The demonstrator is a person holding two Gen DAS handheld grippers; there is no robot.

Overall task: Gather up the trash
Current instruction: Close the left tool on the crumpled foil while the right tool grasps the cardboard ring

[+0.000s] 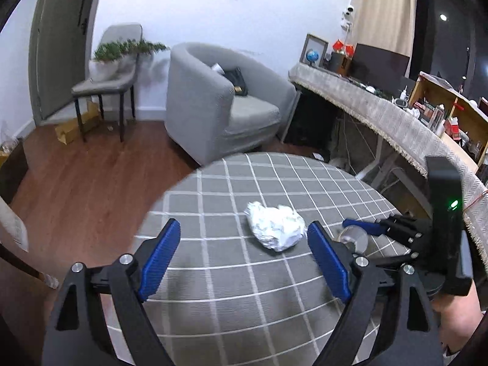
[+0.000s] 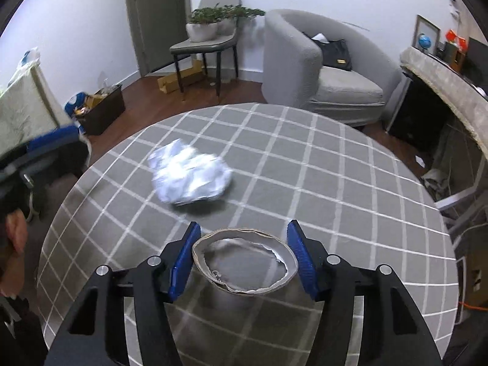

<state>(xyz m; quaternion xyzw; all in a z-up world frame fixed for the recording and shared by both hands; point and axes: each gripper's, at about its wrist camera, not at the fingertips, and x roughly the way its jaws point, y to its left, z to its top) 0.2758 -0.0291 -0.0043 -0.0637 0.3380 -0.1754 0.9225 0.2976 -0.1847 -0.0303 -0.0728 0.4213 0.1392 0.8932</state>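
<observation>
A crumpled white paper ball point(image 1: 276, 228) point(image 2: 190, 180) lies near the middle of the round table point(image 1: 231, 299) with its grey checked cloth. My left gripper point(image 1: 244, 225) stands open just above the cloth, and the ball lies between its blue fingertips, closer to the right one, untouched. My right gripper point(image 2: 244, 225) is closed on a round canister point(image 2: 244, 280) with a cardboard rim and a torn foil seal; both pads press its sides. From the left wrist view the canister point(image 1: 353, 238) shows right of the ball.
A grey armchair point(image 1: 225, 100) and a chair with potted plants point(image 1: 106, 73) stand beyond the table. A dark bin holding rubbish point(image 2: 100, 109) sits on the wooden floor at the left. A long cloth-covered sideboard point(image 1: 381, 116) runs along the right. A hand point(image 1: 457, 314) holds the right gripper.
</observation>
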